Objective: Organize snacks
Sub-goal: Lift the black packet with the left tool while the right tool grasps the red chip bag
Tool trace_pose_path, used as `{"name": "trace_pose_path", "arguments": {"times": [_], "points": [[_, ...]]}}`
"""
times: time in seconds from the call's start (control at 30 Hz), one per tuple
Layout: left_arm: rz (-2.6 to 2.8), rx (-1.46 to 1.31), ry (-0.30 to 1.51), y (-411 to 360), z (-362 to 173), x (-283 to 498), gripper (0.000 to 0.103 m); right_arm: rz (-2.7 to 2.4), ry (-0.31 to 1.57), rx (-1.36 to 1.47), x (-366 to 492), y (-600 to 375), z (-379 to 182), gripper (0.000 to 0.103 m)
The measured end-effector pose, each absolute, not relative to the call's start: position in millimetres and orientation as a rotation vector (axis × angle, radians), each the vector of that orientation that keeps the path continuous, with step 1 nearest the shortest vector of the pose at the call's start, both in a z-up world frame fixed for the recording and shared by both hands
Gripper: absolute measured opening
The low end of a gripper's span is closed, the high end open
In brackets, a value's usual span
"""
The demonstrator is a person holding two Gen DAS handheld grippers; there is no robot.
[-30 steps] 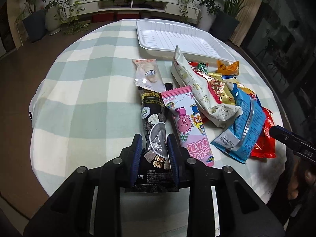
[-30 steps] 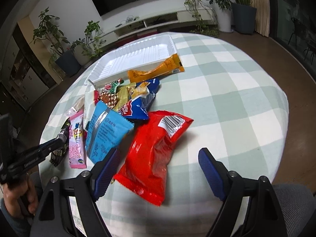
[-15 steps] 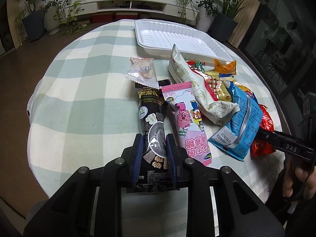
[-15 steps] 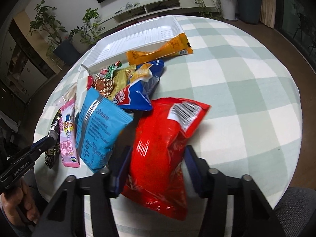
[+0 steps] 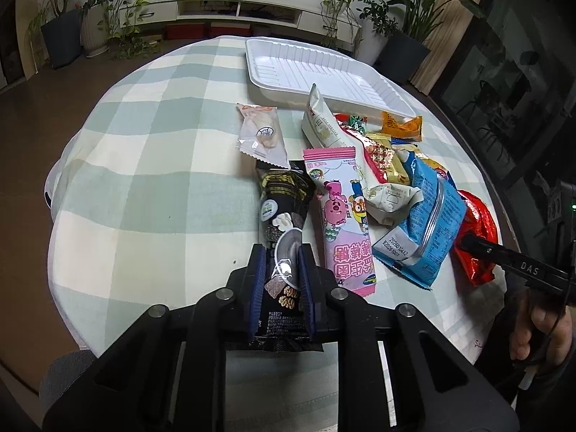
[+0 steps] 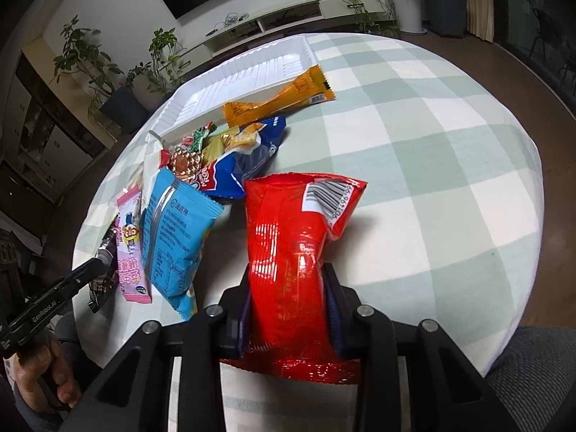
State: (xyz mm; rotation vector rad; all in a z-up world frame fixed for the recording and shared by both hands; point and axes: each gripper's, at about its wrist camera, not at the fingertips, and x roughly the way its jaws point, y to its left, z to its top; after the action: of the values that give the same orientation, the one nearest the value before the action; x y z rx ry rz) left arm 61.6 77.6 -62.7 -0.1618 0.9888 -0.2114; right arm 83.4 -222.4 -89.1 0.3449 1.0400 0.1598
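Snacks are lying heaped on the checked tablecloth (image 5: 151,151) just before the white tray (image 5: 288,68). Both grippers are angling steeply downward: the left gripper (image 5: 282,280) is clamping the black snack packet (image 5: 284,208), while the right gripper (image 6: 288,302), jaws just closing, is squeezing the red snack bag (image 6: 288,237)

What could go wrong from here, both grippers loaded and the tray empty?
1. The right gripper, whose jaws have just been closing, squeezes the puffy red bag hard at its middle; it may burst or crush what is inside.
2. The left gripper pinches the black packet at one end, so it may droop and drag the pink packet beside it.
3. The orange packet leans on the white tray rim and may get knocked.
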Motion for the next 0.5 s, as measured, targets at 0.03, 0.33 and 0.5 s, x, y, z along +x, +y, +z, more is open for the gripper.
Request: {"name": "trace_pose_path", "arguments": {"times": [0.03, 0.33, 0.5], "points": [[-0.213, -0.166, 0.987, 78.5, -61.8, 61.2, 0.016, 0.161, 1.036, 0.351, 82.4, -224.3, -87.4, 0.036], [-0.194, -0.120, 1.031, 72.9, -66.0, 66.4, 0.018, 0.171, 1.035, 0.349, 81.0, -222.1, -84.6, 0.036], [-0.133, 0.022, 1.101, 63.4, -75.6, 82.1, 0.075, 0.182, 1.038, 0.345, 80.9, -218.4, -85.5, 0.036]]}}
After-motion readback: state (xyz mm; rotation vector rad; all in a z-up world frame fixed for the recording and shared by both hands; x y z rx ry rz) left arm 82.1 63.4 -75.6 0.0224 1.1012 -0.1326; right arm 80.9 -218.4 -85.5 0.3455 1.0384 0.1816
